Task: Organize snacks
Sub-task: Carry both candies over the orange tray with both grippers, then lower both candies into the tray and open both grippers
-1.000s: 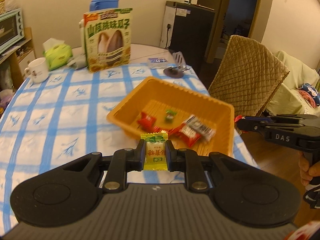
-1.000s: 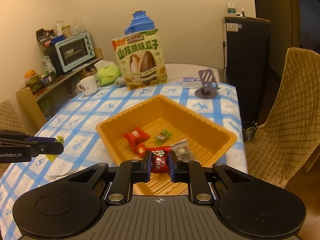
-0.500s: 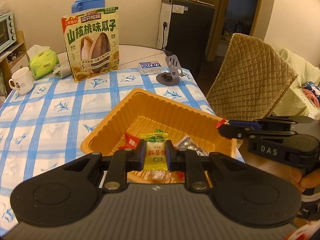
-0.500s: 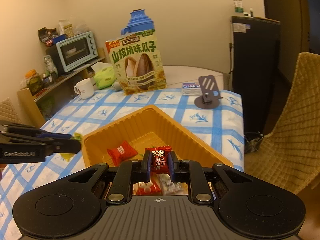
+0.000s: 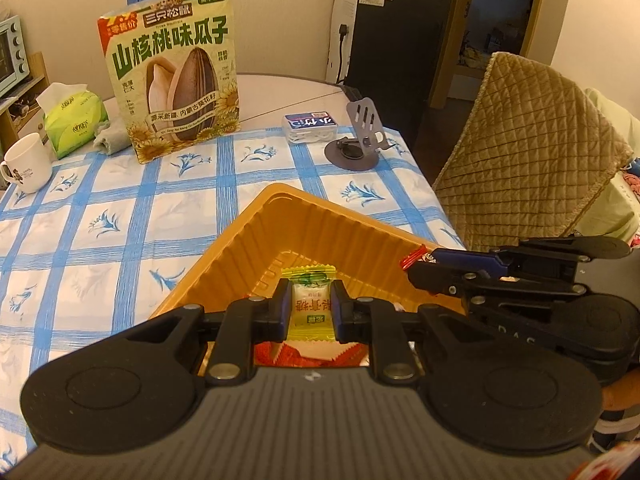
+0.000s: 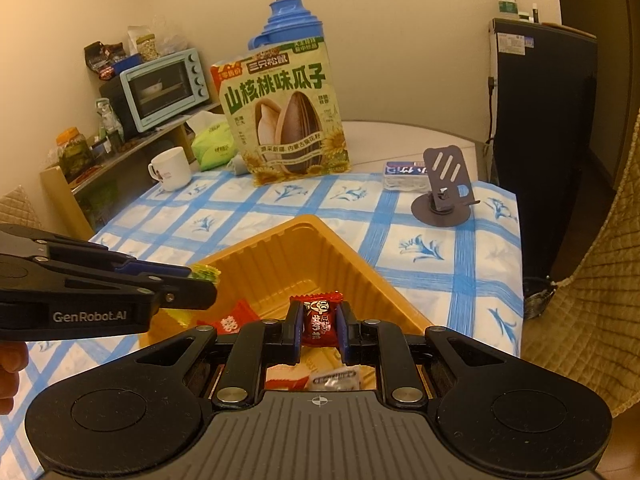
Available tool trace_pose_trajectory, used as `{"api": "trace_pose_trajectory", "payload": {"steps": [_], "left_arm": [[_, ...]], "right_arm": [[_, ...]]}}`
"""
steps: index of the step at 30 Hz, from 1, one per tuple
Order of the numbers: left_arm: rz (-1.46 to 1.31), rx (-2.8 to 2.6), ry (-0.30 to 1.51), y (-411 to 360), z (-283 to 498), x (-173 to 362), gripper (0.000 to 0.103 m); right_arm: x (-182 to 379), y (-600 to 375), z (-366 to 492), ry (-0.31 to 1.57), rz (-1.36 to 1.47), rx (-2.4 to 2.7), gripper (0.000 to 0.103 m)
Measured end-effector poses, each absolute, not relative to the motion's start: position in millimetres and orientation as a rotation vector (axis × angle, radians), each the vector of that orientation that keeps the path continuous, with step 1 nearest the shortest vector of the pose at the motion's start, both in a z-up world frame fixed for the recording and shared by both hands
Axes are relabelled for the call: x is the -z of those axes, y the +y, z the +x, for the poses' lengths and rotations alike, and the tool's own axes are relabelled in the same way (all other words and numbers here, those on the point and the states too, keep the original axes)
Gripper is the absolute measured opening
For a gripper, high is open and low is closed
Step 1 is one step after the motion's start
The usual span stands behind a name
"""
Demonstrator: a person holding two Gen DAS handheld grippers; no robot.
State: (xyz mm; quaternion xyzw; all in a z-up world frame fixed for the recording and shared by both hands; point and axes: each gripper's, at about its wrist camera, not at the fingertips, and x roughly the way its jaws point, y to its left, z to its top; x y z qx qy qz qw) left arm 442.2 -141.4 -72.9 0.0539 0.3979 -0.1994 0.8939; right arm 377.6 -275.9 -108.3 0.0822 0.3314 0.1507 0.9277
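Observation:
An orange tray (image 5: pixel 256 236) (image 6: pixel 280 256) sits on the blue-checked tablecloth and holds several wrapped candies. My left gripper (image 5: pixel 310 312) is shut on a yellow-green candy (image 5: pixel 310 304) and holds it over the tray's near part. My right gripper (image 6: pixel 320 326) is shut on a red candy (image 6: pixel 320 320), also over the tray. In the left wrist view the right gripper (image 5: pixel 416 268) comes in from the right over the tray rim. In the right wrist view the left gripper (image 6: pixel 200 280) comes in from the left. A red candy (image 6: pixel 232 320) and a silver wrapper (image 6: pixel 334 380) lie in the tray.
A large sunflower-seed bag (image 5: pixel 172 76) stands at the back with a blue thermos (image 6: pixel 286 20) behind it. A white mug (image 5: pixel 26 164), tissue pack (image 5: pixel 72 120), phone stand (image 5: pixel 360 140) and small box (image 5: pixel 310 126) are on the table. A quilted chair (image 5: pixel 528 160) stands at the right.
Both grippers have moved forward and lower over the tray, each keeping its candy. The tray now sits closer under them and the grippers are nearer each other.

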Motion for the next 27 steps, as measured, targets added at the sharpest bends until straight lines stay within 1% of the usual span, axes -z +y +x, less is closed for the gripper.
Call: {"api": "trace_pose_trajectory", "payload": {"steps": [16,27], "left_arm": [[0.11,0.392,0.862,-157.5,480.7,94.0,0.019],[0.092,0.393,0.881,-150.5,478.7,96.5,0.019]], "right_arm": [[119.8,-284.8,402.9,0.688,0.193,-0.316,0.018],[121.3,-288.4,404.4,0.69,0.205,-0.337,0.018]]}}
